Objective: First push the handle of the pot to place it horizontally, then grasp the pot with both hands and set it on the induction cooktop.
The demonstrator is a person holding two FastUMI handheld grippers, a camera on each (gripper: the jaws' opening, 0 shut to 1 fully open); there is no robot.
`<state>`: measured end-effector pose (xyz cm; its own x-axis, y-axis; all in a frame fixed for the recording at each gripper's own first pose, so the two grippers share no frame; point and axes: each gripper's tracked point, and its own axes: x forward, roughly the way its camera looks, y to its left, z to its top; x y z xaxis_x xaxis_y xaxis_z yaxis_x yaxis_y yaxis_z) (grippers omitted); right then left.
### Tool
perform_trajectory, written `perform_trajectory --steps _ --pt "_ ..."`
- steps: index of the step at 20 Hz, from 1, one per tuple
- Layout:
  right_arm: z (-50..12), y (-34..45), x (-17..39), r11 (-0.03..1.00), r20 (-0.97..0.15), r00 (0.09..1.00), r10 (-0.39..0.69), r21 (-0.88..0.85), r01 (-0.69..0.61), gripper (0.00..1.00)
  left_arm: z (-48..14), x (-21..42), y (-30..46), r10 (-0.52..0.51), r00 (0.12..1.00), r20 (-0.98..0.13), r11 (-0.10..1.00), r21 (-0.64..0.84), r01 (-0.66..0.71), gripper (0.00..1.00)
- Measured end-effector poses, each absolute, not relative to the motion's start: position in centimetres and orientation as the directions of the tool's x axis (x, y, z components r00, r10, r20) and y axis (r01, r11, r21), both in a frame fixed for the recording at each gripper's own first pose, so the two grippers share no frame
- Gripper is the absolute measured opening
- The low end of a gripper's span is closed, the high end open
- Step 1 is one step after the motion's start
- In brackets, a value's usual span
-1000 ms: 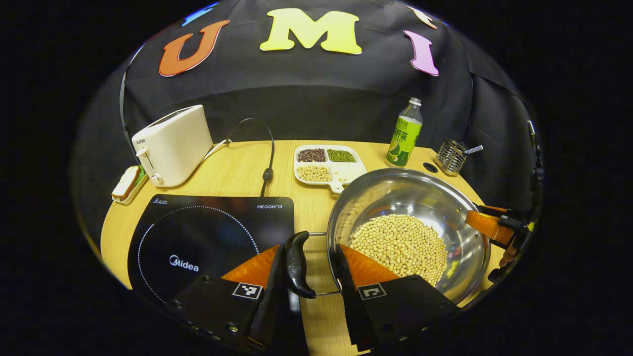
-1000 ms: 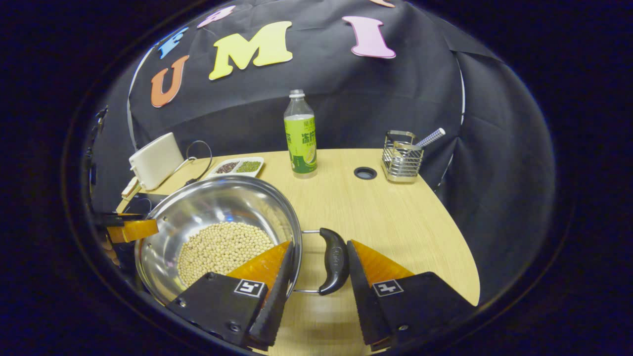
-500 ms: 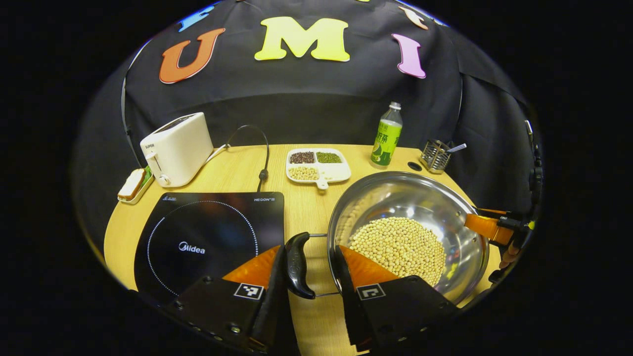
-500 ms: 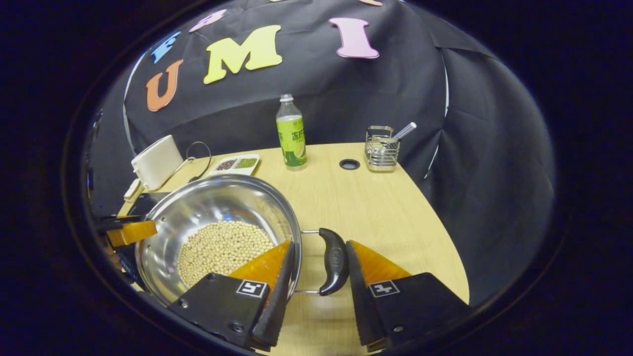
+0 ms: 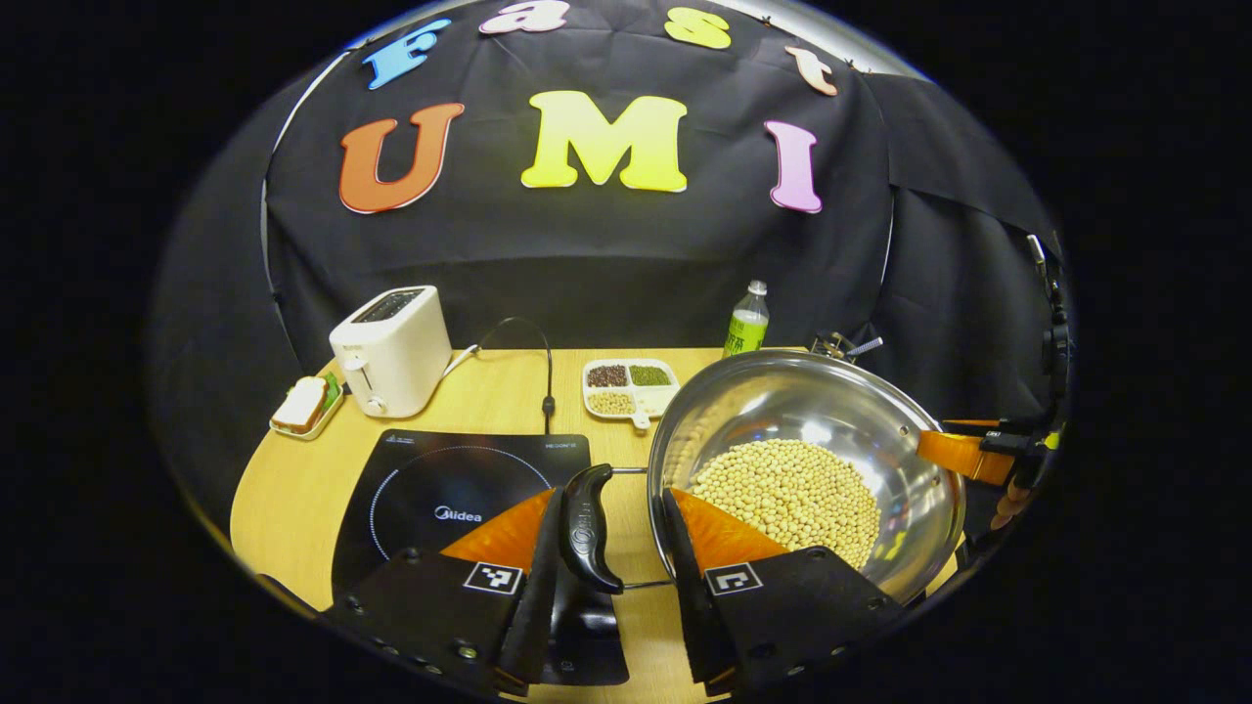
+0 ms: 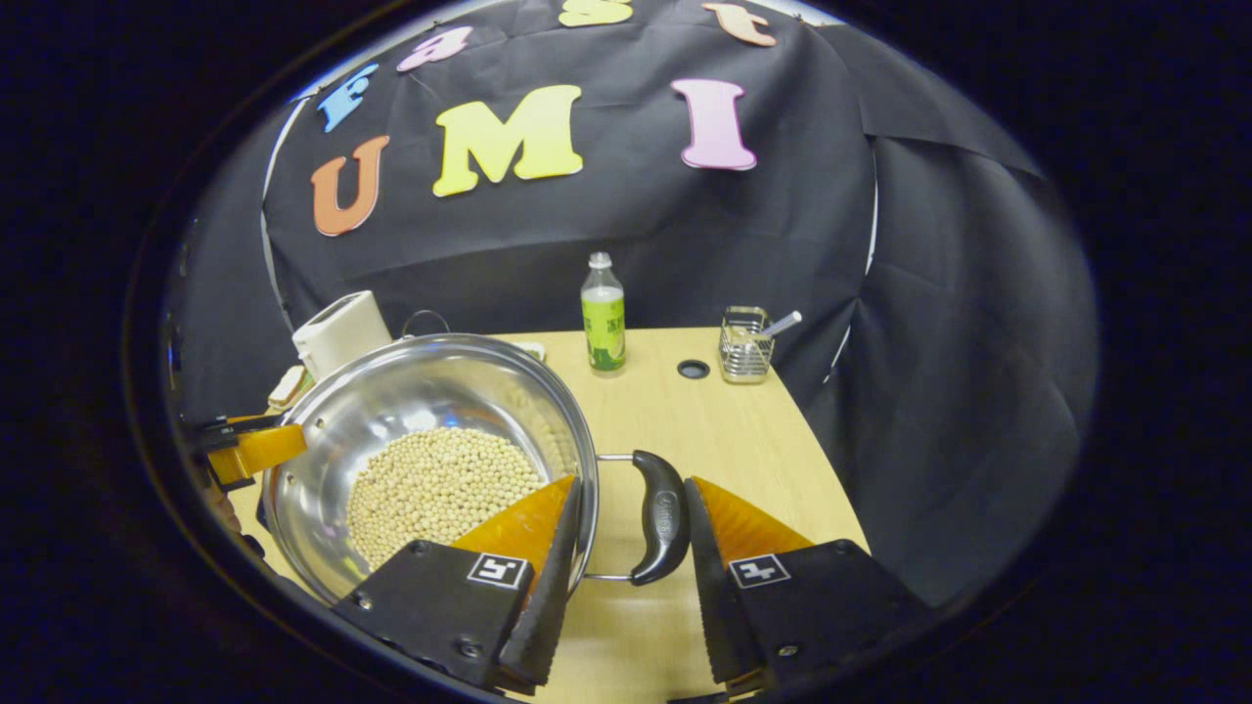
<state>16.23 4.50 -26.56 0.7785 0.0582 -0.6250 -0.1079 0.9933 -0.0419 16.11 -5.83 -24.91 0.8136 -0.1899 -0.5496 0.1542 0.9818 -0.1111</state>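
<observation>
The steel pot [image 5: 812, 401] holds a layer of soybeans [image 5: 792, 489] and hangs above the table, to the right of the black induction cooktop [image 5: 460, 484]. My left gripper [image 5: 611, 548] is shut on the pot's near black handle [image 5: 587, 528], one finger outside the handle and the other at the rim. In the right gripper view my right gripper [image 6: 626, 548] clamps the opposite handle [image 6: 660, 523] of the pot [image 6: 411, 391] the same way. Each gripper shows at the pot's far rim in the other view: the right gripper [image 5: 963, 455] and the left gripper [image 6: 249, 450].
A white toaster [image 5: 391, 350] and a dish with a sandwich [image 5: 303, 406] stand at the back left. A divided tray of beans [image 5: 631, 384], a green bottle [image 6: 603, 318] and a wire holder [image 6: 745, 344] line the back. A cable hole [image 6: 693, 369] sits near the holder.
Both grippers have risen with the pot held between them. The table, cooktop and back-row items now look smaller and farther below. The pot keeps its place between the fingers.
</observation>
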Motion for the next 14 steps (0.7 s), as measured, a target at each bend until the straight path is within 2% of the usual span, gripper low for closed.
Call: perform_trajectory --steps 8,14 --pt "-23.0 14.0 16.3 0.979 -0.590 0.789 0.172 0.011 -0.204 0.60 -19.1 15.4 3.4 -0.103 0.883 -0.457 0.992 -0.109 0.059 0.53" --pt "-22.5 22.1 16.5 0.955 -0.584 0.773 0.249 0.015 -0.296 0.61 -17.7 15.0 10.8 -0.015 0.905 -0.425 0.994 -0.108 -0.034 0.53"
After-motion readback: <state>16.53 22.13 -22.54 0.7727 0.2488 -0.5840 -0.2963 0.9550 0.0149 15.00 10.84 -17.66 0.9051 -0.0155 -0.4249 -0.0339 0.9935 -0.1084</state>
